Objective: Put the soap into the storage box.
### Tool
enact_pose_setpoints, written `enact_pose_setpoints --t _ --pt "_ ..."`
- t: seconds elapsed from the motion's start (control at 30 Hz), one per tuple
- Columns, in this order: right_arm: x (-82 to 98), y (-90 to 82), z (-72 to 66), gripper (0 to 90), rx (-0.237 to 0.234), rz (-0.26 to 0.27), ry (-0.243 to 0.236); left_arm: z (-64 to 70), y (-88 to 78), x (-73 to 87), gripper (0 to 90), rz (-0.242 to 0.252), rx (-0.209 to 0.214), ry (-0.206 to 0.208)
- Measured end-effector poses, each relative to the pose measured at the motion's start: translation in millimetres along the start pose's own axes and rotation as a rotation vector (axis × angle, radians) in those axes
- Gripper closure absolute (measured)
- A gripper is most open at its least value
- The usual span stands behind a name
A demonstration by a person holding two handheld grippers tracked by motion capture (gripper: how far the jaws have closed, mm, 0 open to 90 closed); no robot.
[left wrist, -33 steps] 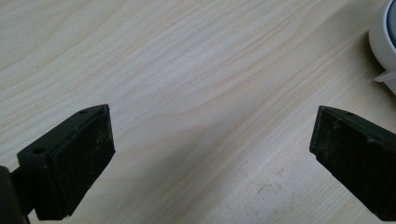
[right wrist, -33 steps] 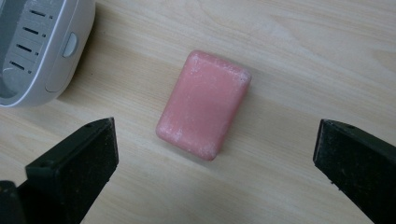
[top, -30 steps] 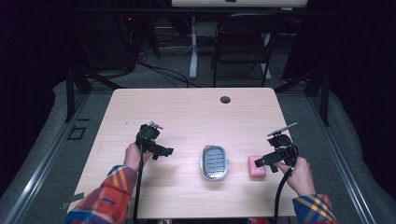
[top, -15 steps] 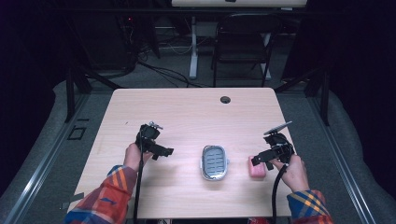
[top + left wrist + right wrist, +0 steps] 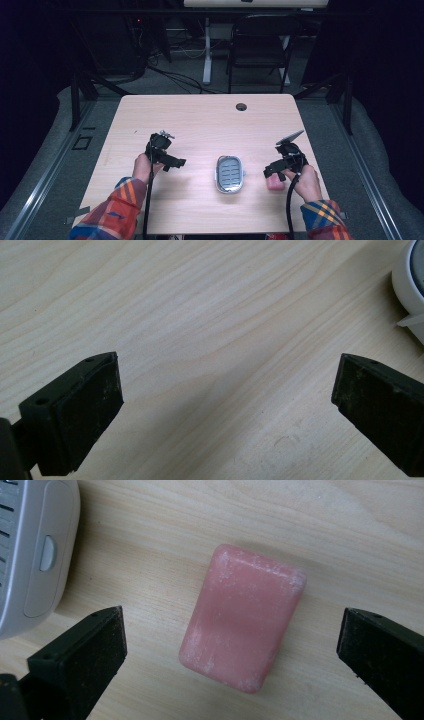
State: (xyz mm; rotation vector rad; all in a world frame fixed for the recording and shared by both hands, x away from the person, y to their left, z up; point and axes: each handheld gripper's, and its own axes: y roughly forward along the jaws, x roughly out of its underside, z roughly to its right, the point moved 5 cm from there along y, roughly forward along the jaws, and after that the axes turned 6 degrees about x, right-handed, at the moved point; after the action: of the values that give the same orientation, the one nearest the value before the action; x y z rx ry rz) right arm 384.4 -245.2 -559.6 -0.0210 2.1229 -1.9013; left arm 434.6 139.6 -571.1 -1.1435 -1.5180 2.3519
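Observation:
A pink bar of soap (image 5: 242, 617) lies flat on the wooden table (image 5: 200, 120), at the front right in the high view (image 5: 275, 184). My right gripper (image 5: 231, 630) hovers over it, open, with one jaw on each side and neither touching it; the high view has this gripper (image 5: 271, 172) just above the soap. A white oval soap dish (image 5: 230, 173) with a grey slatted insert sits left of the soap, and its edge (image 5: 30, 555) is close to my right gripper's left jaw. My left gripper (image 5: 175, 164) is open over bare wood (image 5: 225, 370), with the dish rim (image 5: 412, 285) off to its right.
A round cable hole (image 5: 241, 106) marks the table's far edge. Beyond it stand a black chair (image 5: 260, 45) and a desk leg on the dark floor. Bare wood spreads across the far half of the table.
My right gripper has shifted a little left, ending over the pink soap. The left gripper, the dish and the soap have stayed put.

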Motion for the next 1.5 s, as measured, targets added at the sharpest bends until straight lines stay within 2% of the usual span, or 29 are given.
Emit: enact_pose_setpoints --t 0.2,0.23,0.27,0.37,0.4,0.57,0.6,0.73,0.8,0.87,1.03,1.07,1.1,1.17,1.2,1.23,1.27,1.5 --pt "-2.4 5.5 -0.9 0.0 0.021 -0.015 -0.002 0.2 -0.3 0.1 0.0 0.0 0.001 0.0" --pt "-2.6 7.0 -1.4 0.0 0.015 -0.02 -0.007 0.4 -0.3 0.1 0.0 0.002 0.002 -0.003" --pt "-2.3 9.5 -2.1 0.0 0.028 -0.027 -0.017 0.3 -0.7 0.1 0.0 0.0 0.005 0.001" --pt "-1.7 12.6 -3.2 0.0 0.035 -0.016 -0.007 0.2 -0.6 0.0 0.0 0.003 0.007 -0.002" --pt "-1.1 12.7 -2.6 0.0 0.034 -0.036 -0.017 0.2 -0.2 0.0 0.0 0.003 0.008 -0.004" --pt "-1.2 16.5 -4.0 0.6 0.04 -0.06 -0.024 0.8 0.5 -0.2 0.0 0.005 0.01 -0.005" --pt "-1.2 17.8 -3.3 2.2 0.056 -0.062 -0.031 1.0 0.0 0.1 0.0 0.005 0.01 -0.008" --pt "-1.3 19.8 -2.3 5.0 0.056 -0.058 -0.021 1.0 -0.5 0.1 0.0 0.004 0.009 -0.004" --pt "-2.1 20.2 0.2 11.9 0.067 -0.05 -0.011 1.4 0.7 0.5 0.0 -0.002 0.004 -0.004" --pt "-2.2 21.0 0.8 13.6 0.062 -0.045 -0.013 2.3 0.0 0.5 0.0 -0.001 0.006 0.003" --pt "-1.7 27.5 -0.6 15.6 0.078 -0.079 -0.035 1.9 0.3 0.4 0.0 0.0 0.01 0.001" --pt "-2.1 31.4 -2.4 16.9 0.072 -0.044 -0.013 2.0 0.2 0.3 0.1 0.0 0.012 0.001" --pt "-2.3 31.0 -1.9 18.8 0.083 -0.068 -0.033 1.9 0.3 0.3 0.0 0.0 0.014 0.0" --pt "-2.5 30.8 -1.1 21.1 0.089 -0.08 -0.047 1.8 0.5 0.4 0.0 -0.001 0.013 -0.001" --pt "-2.7 32.4 -2.1 23.6 0.092 -0.067 -0.035 1.7 0.5 0.4 0.0 -0.001 0.014 -0.001" --pt "-2.7 30.7 -0.1 23.9 0.107 -0.102 -0.068 1.8 0.2 0.4 0.0 -0.001 0.014 0.0" --pt "-2.4 32.8 -1.6 26.2 0.095 -0.085 -0.051 1.8 -0.3 0.3 0.0 -0.001 0.013 0.004" --pt "-1.6 32.3 -0.7 32.1 0.098 -0.106 -0.069 2.0 0.5 0.4 0.1 -0.004 0.015 0.002"
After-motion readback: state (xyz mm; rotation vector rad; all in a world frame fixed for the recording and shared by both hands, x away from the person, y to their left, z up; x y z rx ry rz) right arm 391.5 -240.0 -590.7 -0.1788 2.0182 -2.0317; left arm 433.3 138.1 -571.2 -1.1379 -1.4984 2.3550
